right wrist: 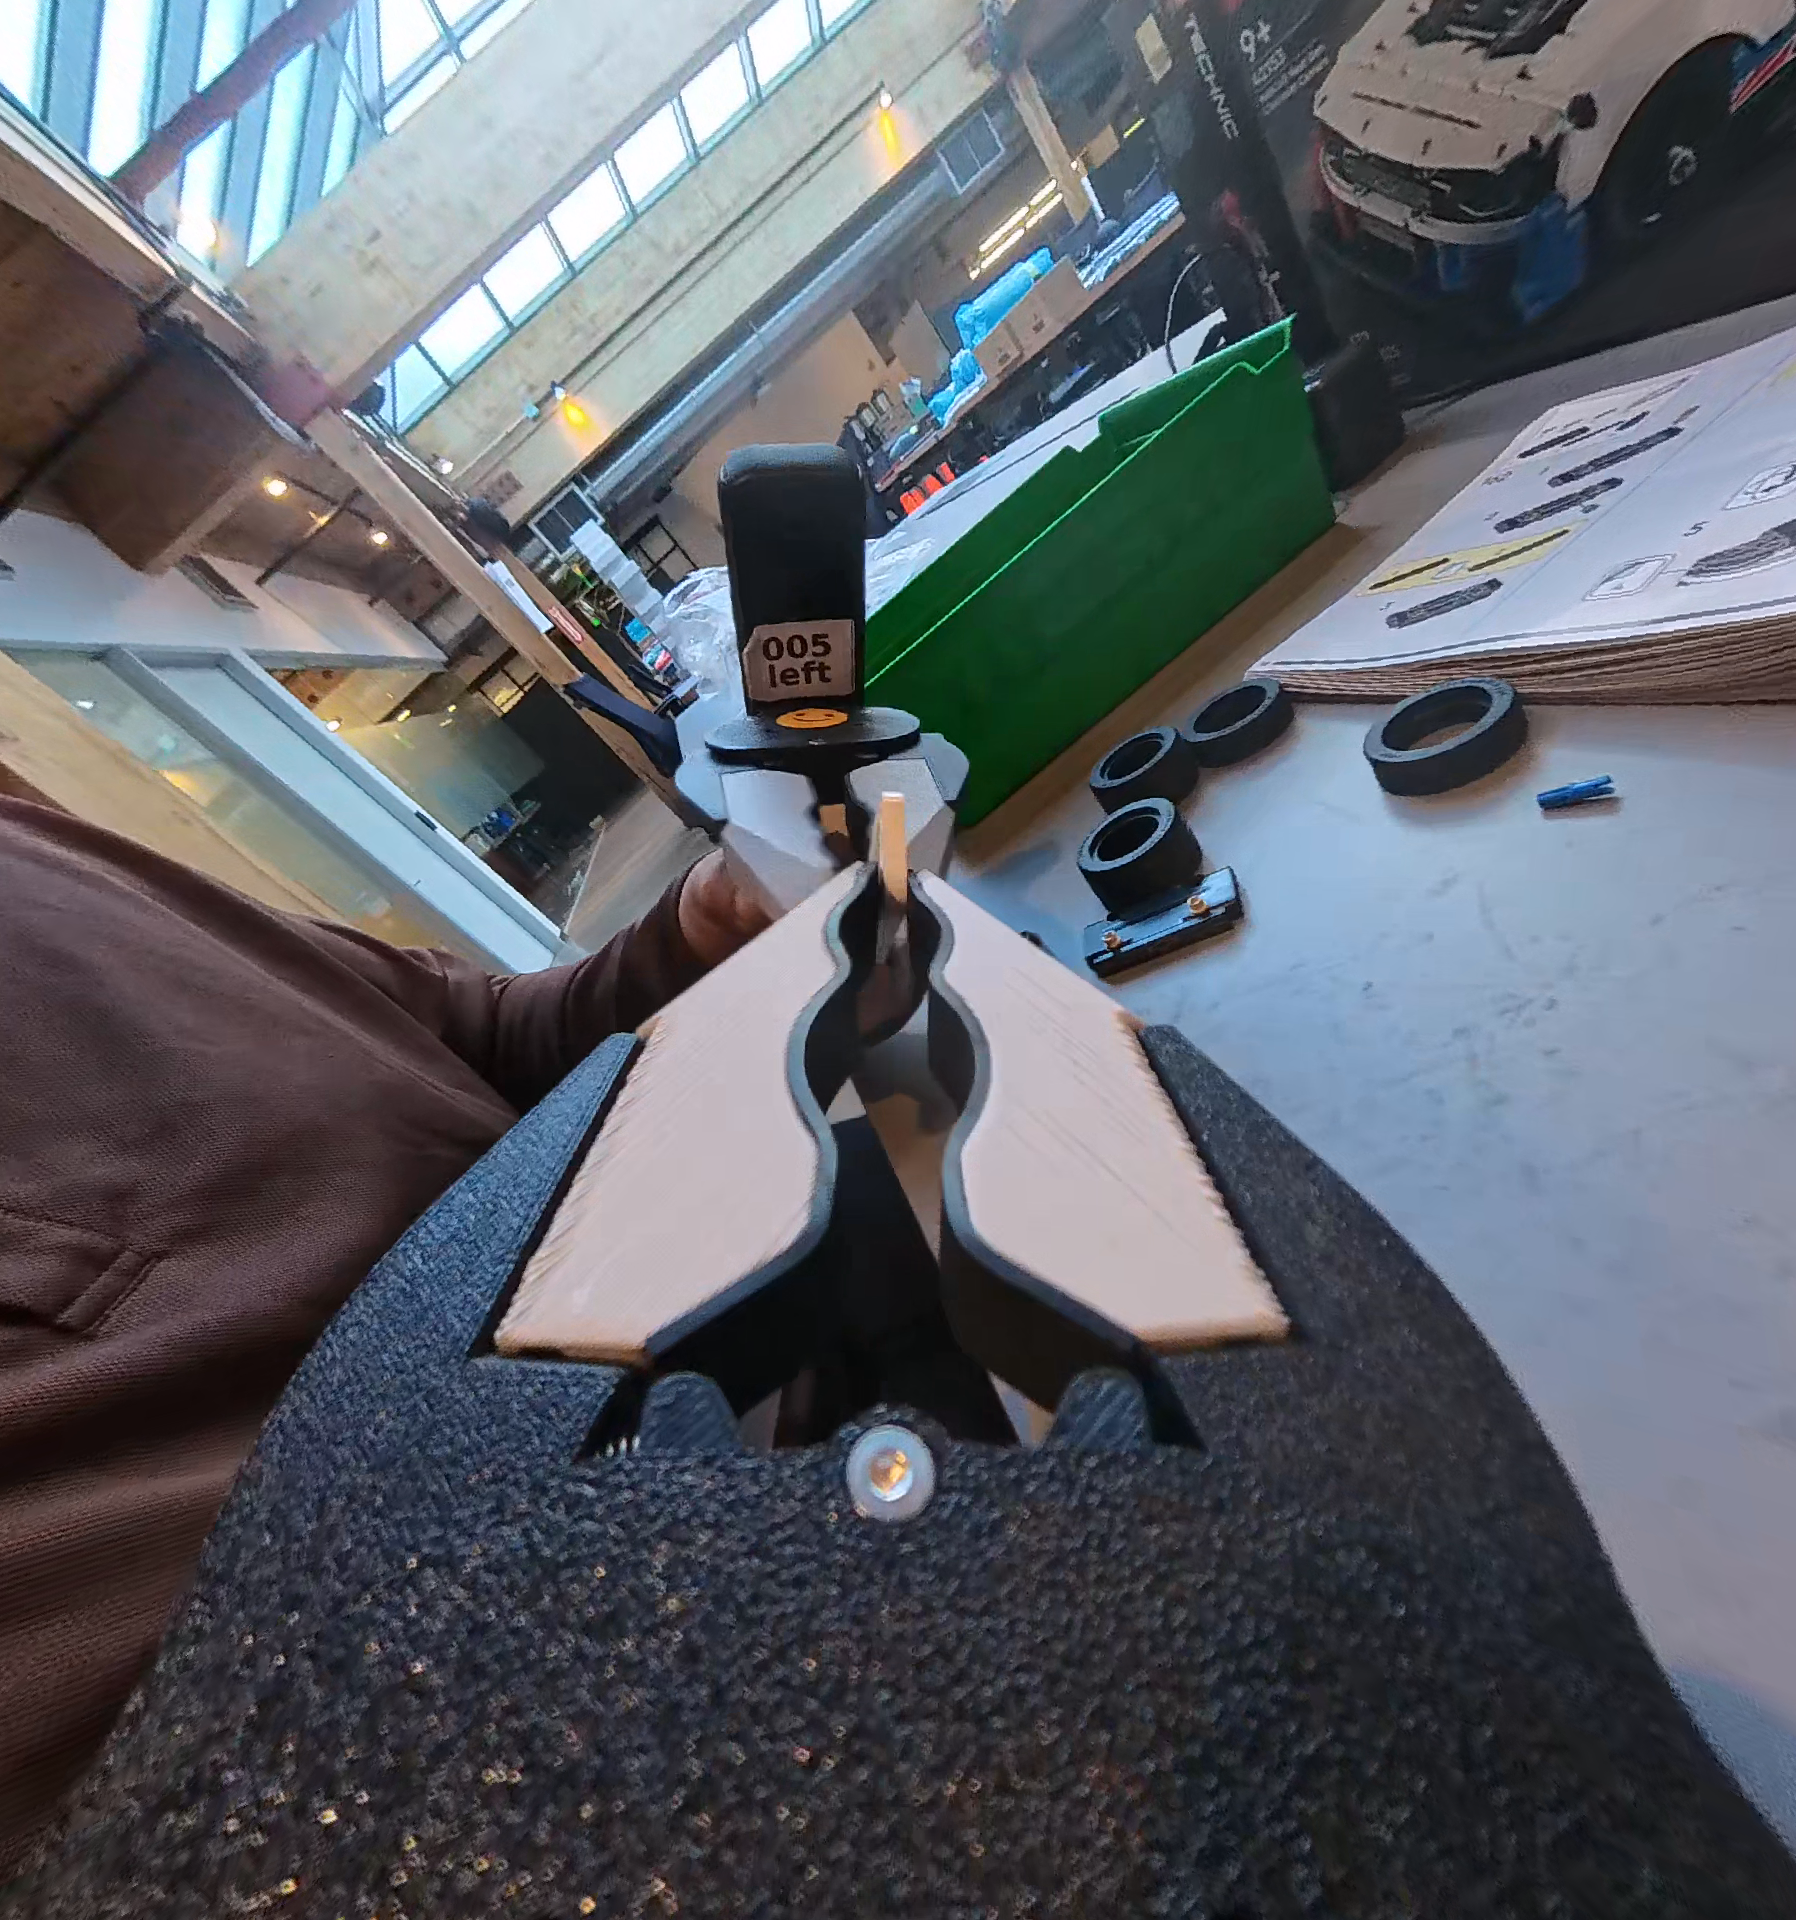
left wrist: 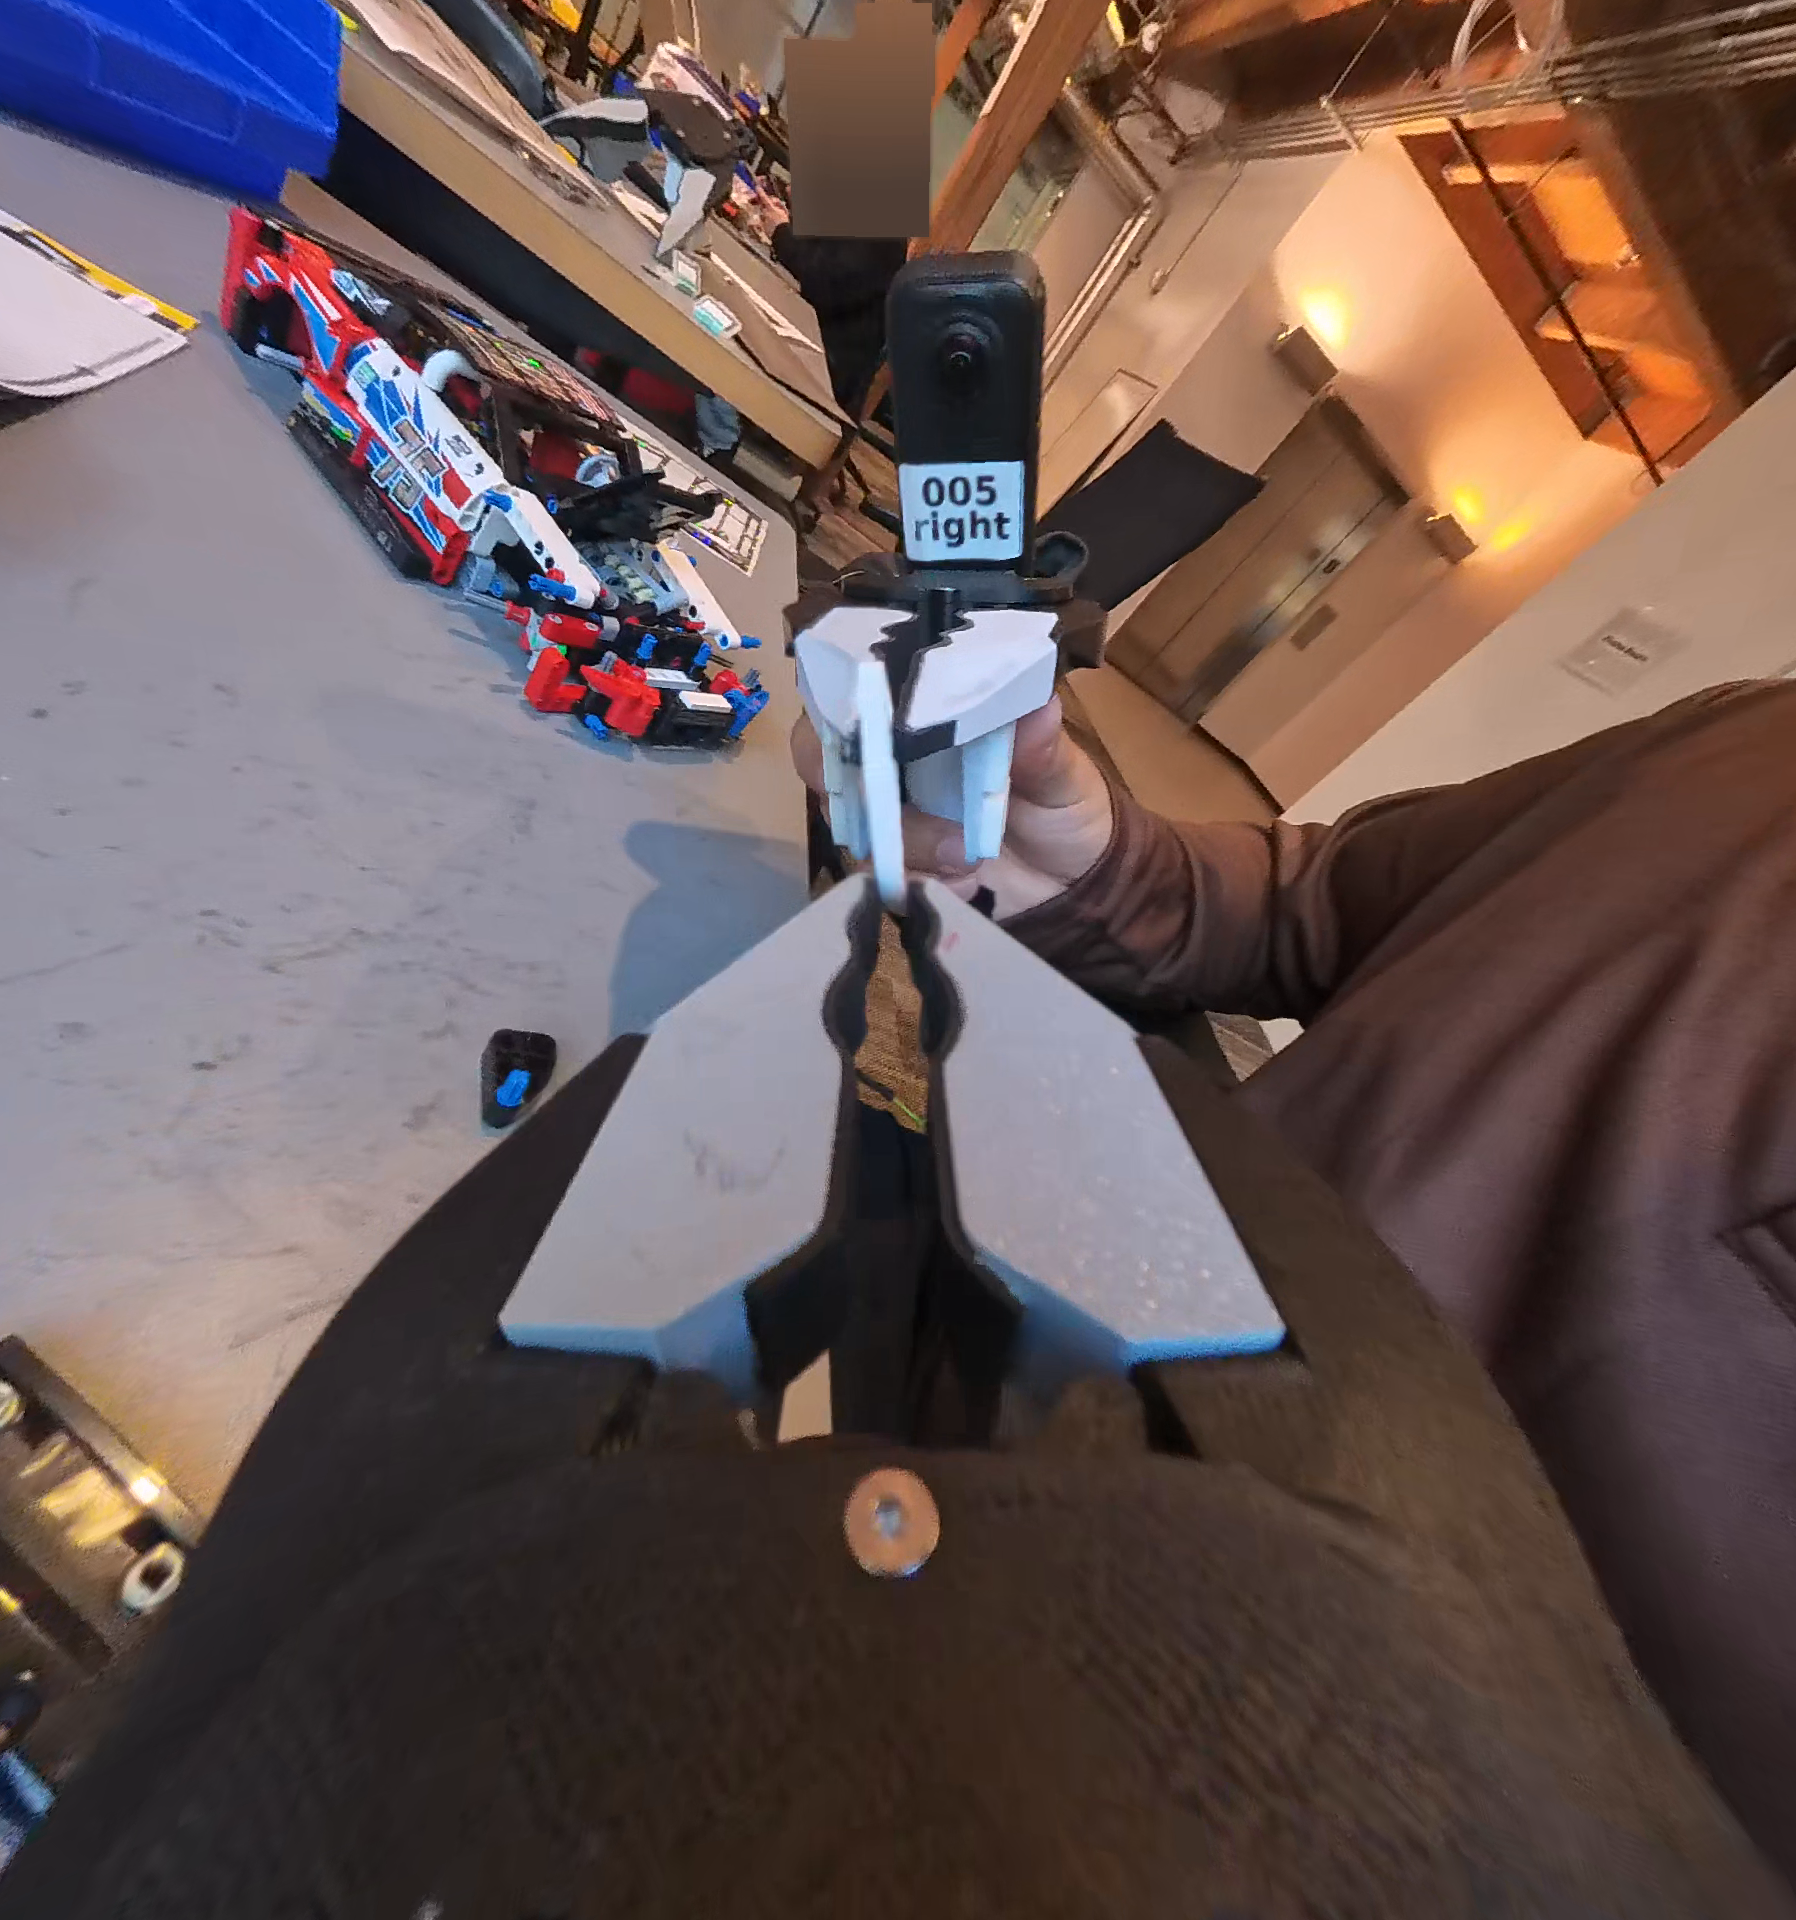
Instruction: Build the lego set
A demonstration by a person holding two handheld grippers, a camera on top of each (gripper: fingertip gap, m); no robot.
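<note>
I am pinching a thin white strip (left wrist: 881,790) in my right claw (right wrist: 886,902), its tip passing into my closed left claw (left wrist: 894,906) straight ahead, readying a handover needing a gentle release.

In the left wrist view, the left gripper (left wrist: 892,914) has pale grey fingers (left wrist: 728,1143) with black wavy edges, set in a dark brown-black body. A white flat piece (left wrist: 881,790) stands at the centre, and the right gripper (left wrist: 925,686) behind it is white with black. At the upper left lies a red, white and blue car model (left wrist: 437,488) with black parts and blue pins, on a grey table (left wrist: 198,883). A blue bin (left wrist: 135,83) is in the top left corner. The sleeve (left wrist: 1496,935) is brown. In the right wrist view, a green bin (right wrist: 1091,592) is at the upper centre, four black tyres (right wrist: 1447,734) and a blue pin (right wrist: 1576,792) at the right.
</note>
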